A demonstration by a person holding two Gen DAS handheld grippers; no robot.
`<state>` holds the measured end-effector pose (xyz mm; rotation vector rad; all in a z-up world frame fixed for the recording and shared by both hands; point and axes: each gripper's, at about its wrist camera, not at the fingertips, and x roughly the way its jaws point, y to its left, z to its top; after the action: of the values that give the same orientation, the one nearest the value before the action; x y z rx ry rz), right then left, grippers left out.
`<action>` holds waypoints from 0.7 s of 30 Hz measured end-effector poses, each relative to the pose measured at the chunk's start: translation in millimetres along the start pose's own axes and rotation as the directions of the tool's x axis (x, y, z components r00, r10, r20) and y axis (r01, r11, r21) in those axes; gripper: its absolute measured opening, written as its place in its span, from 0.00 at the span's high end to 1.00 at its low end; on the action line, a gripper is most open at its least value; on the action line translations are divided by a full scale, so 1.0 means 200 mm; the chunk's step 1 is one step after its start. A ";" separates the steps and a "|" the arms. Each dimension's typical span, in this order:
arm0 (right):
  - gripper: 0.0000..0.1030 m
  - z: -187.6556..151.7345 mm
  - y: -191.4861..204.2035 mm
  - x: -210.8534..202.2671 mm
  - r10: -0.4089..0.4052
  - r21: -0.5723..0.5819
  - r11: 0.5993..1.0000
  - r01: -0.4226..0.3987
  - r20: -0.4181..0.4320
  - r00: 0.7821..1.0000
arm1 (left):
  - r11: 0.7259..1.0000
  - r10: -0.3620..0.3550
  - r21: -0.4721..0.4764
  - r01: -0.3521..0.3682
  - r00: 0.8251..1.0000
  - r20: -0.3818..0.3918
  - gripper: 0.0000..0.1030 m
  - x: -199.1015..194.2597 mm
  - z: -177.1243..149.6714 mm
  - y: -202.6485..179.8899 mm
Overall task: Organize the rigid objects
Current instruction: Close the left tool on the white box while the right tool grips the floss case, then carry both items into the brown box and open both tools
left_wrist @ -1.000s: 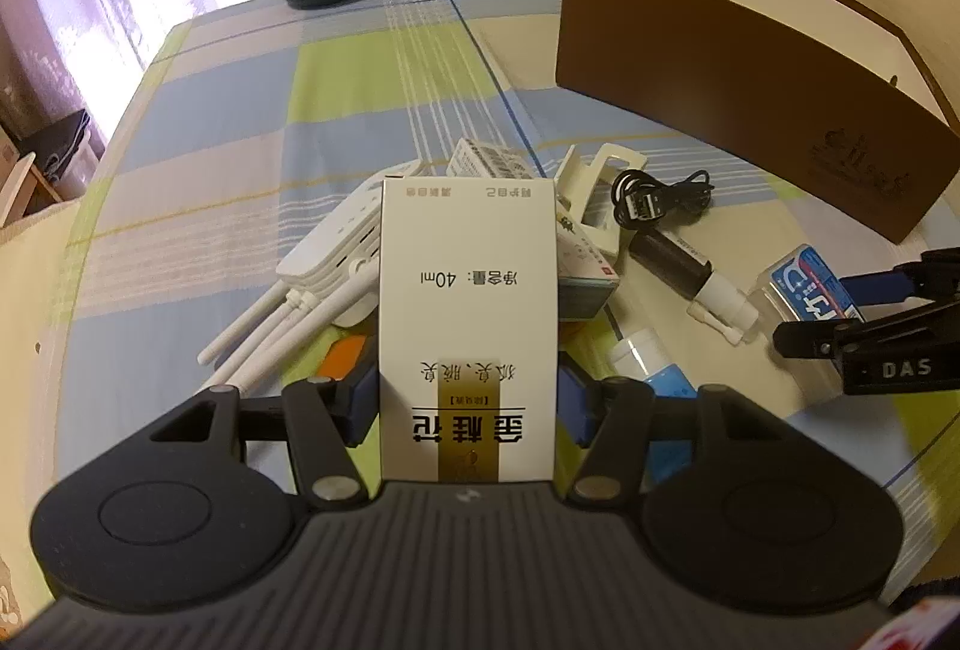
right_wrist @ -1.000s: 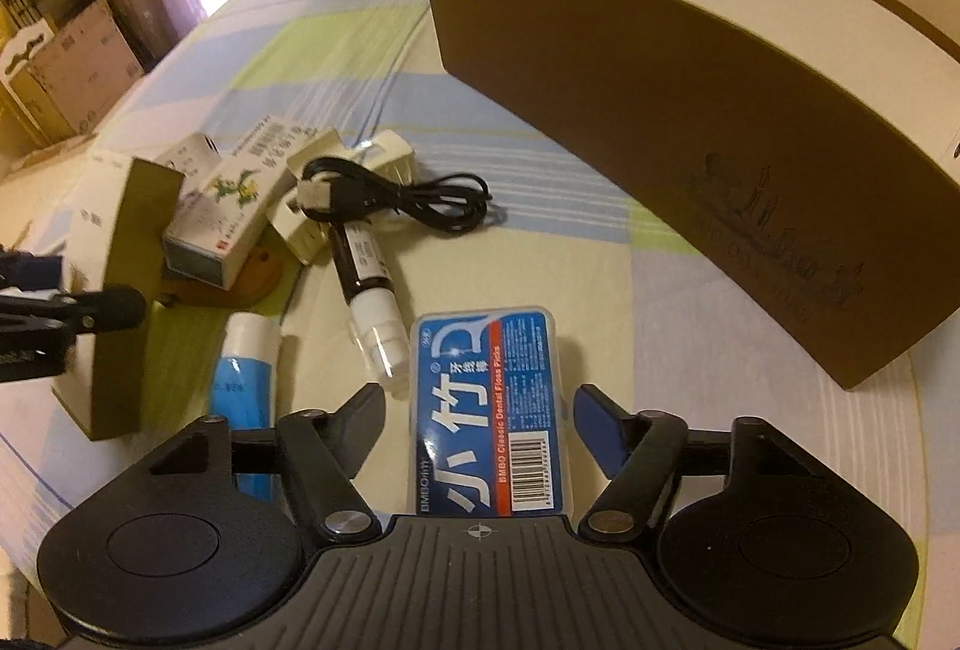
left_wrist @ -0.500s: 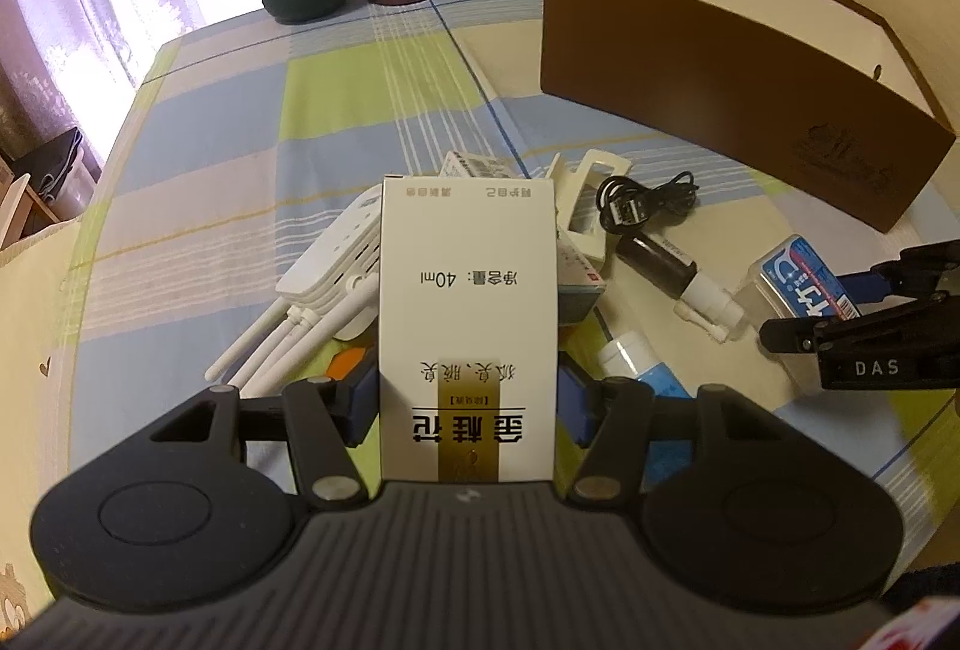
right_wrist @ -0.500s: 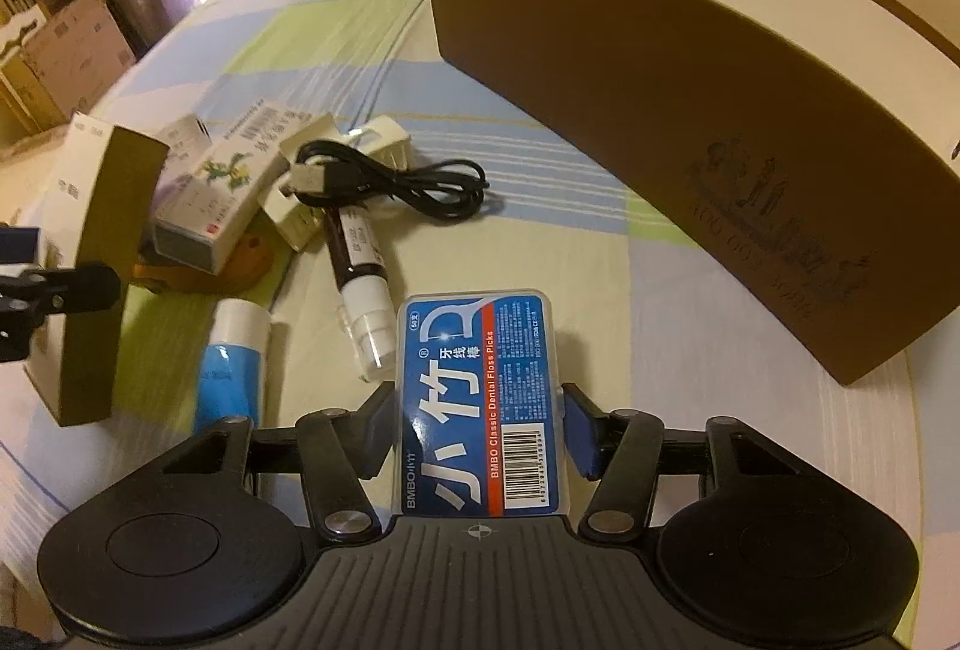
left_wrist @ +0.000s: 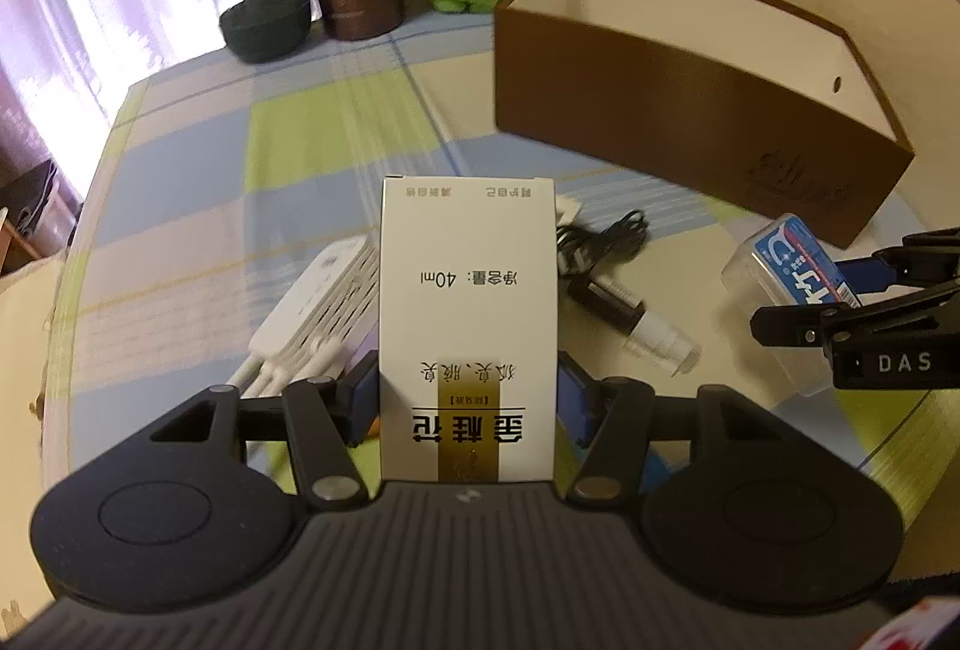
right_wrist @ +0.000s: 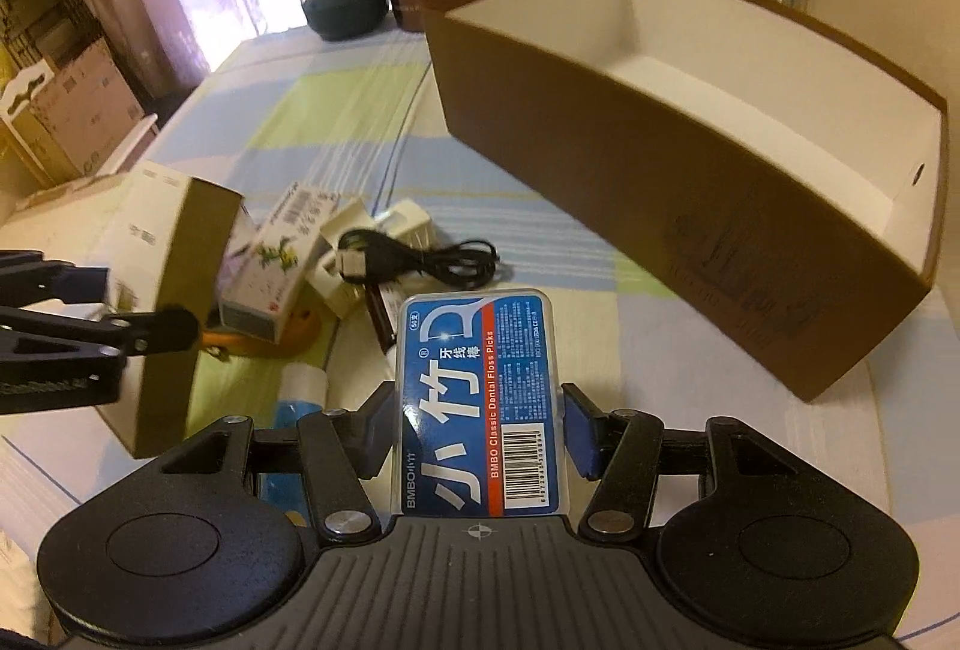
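The left gripper [left_wrist: 468,398] has its jaws clamped on the sides of a white carton [left_wrist: 467,314], which stands upright between them and clear of the worktop [left_wrist: 180,182]. The right gripper [right_wrist: 477,428] has its jaws pressed against both sides of a clear floss pick case [right_wrist: 480,398], likewise lifted off the cloth. The brown storage box [right_wrist: 690,206] lies ahead and to the right of both sets of jaws; its white interior appears empty, so no item is stowed yet and the task is judged to be at an early stage. Below and beyond the jaws remain a black cable [right_wrist: 432,254], a small dark bottle [left_wrist: 624,311], a printed medicine box [right_wrist: 270,260], a cream plastic clip [right_wrist: 372,248], a blue tube [right_wrist: 300,410] and a white ribbed device [left_wrist: 312,308]. The right wrist view shows the box floor and the medicine box, which the carton hides in the left wrist view. The left wrist view alone shows the white ribbed device, to the left of its jaws, and the bottle's full length.
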<state>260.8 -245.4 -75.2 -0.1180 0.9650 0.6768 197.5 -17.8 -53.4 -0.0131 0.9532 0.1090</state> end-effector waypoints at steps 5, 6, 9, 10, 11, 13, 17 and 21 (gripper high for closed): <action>0.48 0.07 -0.02 -0.09 -0.017 0.026 1.000 0.016 0.030 0.999 | 0.999 -0.043 0.029 0.042 0.999 0.019 0.47 -0.01 0.11 -0.06; 0.48 0.09 -0.02 -0.11 -0.022 0.036 0.999 0.021 0.040 0.999 | 0.998 -0.056 0.037 0.055 0.998 0.024 0.47 -0.01 0.14 -0.07; 0.48 0.16 -0.05 -0.16 -0.045 0.067 0.997 0.040 0.069 0.997 | 0.994 -0.093 0.058 0.090 0.995 0.045 0.46 0.00 0.24 -0.11; 0.48 0.17 -0.07 -0.17 -0.051 0.076 0.996 0.046 0.078 0.996 | 0.993 -0.105 0.064 0.102 0.993 0.052 0.47 0.00 0.27 -0.12; 0.48 0.20 -0.08 -0.18 -0.060 0.091 0.995 0.052 0.089 0.994 | 0.991 -0.118 0.071 0.114 0.991 0.059 0.47 0.01 0.31 -0.14; 0.48 0.25 -0.13 -0.20 -0.086 0.127 0.989 0.072 0.109 0.990 | 0.987 -0.143 0.088 0.136 0.987 0.076 0.46 0.02 0.40 -0.17; 0.48 0.34 -0.22 -0.23 -0.145 0.191 0.975 0.117 0.144 0.979 | 0.977 -0.189 0.124 0.176 0.977 0.097 0.47 0.07 0.57 -0.24; 0.48 0.45 -0.32 -0.23 -0.193 0.244 0.958 0.151 0.160 0.968 | 0.966 -0.229 0.150 0.212 0.968 0.103 0.47 0.14 0.74 -0.32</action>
<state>344.9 -282.9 1.0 0.0633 0.8387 0.4030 341.1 -70.6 7.5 0.0151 0.8319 -0.1613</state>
